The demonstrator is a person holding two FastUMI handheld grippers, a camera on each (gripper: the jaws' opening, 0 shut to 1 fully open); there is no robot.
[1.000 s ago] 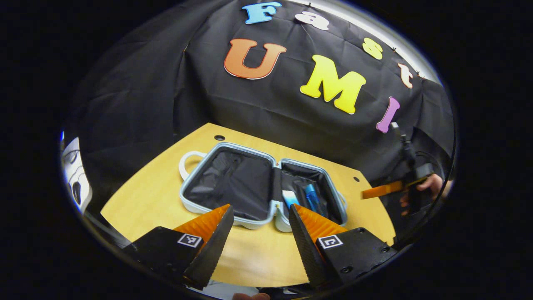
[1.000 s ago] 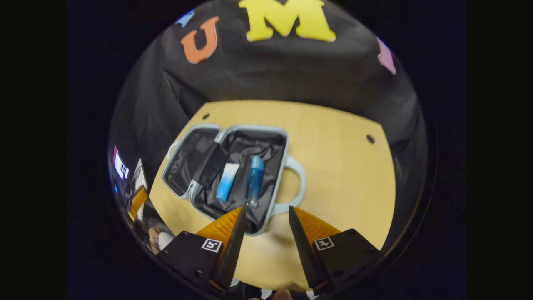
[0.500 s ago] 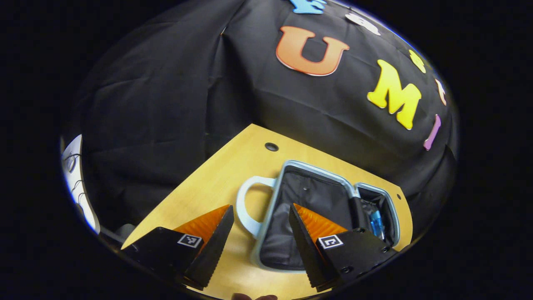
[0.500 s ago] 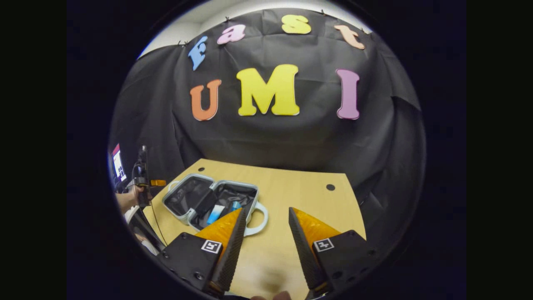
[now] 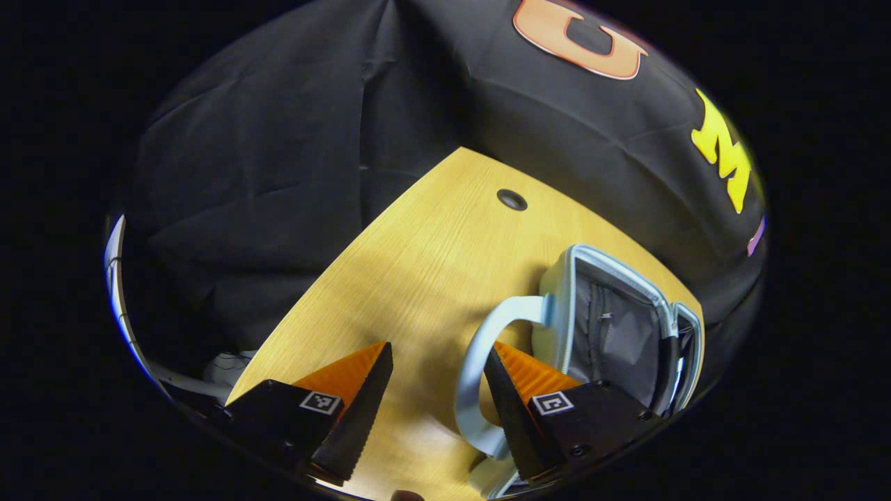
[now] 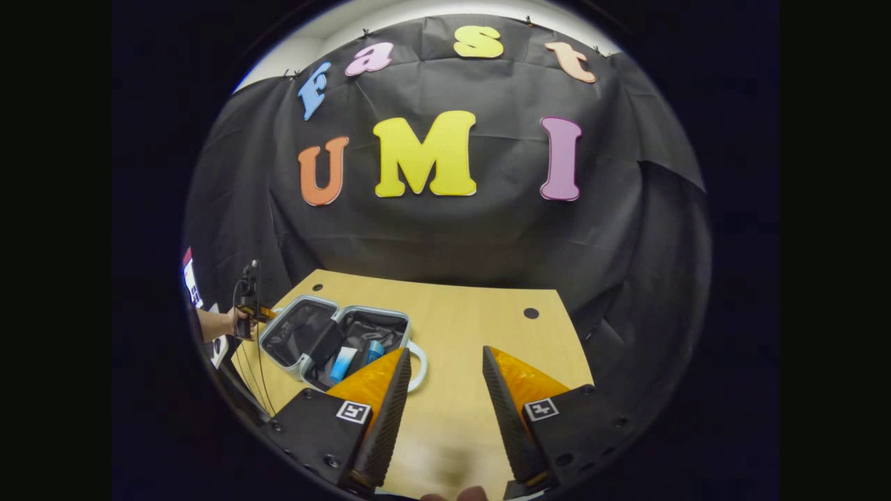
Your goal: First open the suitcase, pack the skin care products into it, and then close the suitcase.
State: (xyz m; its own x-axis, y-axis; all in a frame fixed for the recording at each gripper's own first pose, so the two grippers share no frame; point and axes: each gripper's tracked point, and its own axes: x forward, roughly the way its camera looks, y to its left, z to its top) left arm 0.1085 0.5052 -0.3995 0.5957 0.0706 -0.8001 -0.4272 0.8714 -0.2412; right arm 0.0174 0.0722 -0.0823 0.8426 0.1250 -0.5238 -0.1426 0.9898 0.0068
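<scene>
The suitcase (image 6: 334,339) is lying open on the left side of the yellow table (image 6: 480,327). A white and blue tube (image 6: 343,363) and a blue bottle (image 6: 374,351) are lying side by side in its right half.

The left gripper (image 5: 437,358) is sitting wide open and holding nothing. It is hanging low by the suitcase handle (image 5: 480,362), and one finger is poking inside the handle loop.

The right gripper (image 6: 440,362) is also sitting open and empty. It is hanging over the near part of the table, to the right of the suitcase.

A hand (image 6: 237,321) is showing at the far left by the suitcase.
</scene>
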